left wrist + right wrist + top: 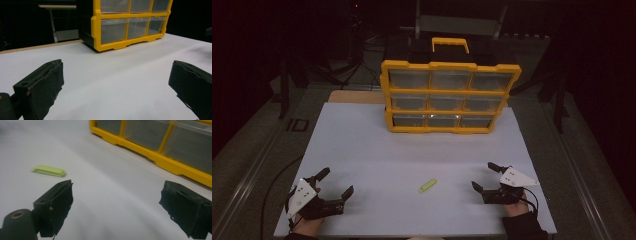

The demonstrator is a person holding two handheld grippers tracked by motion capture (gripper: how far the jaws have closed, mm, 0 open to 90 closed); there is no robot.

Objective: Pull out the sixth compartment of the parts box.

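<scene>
Currently both grippers idle: left gripper point(336, 182) and right gripper point(487, 176) jaws wide apart, holding nothing; small flat lime-green plastic piece point(428, 186) lies on white tabletop point(362, 145) between them, nearer the right

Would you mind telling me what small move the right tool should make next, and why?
Probably the right tool should slide toward the small green piece and straddle it. Its jaws stand open with nothing between them, and the piece lies flat on the white table, apart from both tools and nearer to this one. The left tool is also open and empty.
</scene>
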